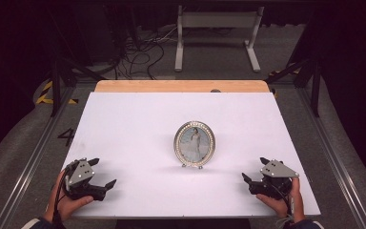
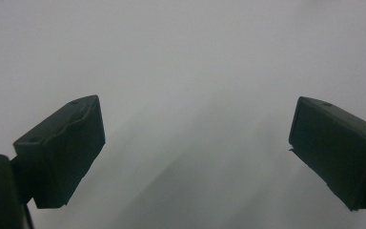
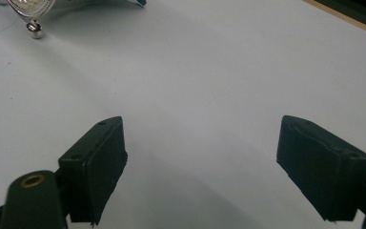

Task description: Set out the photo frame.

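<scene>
Frame (image 1: 194, 144) upright mid-table (image 1: 124, 124) — left claw (image 1: 102, 172), right claw (image 1: 253, 169) both spread, empty.

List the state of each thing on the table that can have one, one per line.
Oval photo frame: upright on its small feet near the table's middle, facing the person, untouched.
Left hand-held gripper: open, nothing between its jaws, low over the white table at the near left corner.
Right hand-held gripper: open, nothing between its jaws, low at the near right corner, apart from the frame.
</scene>
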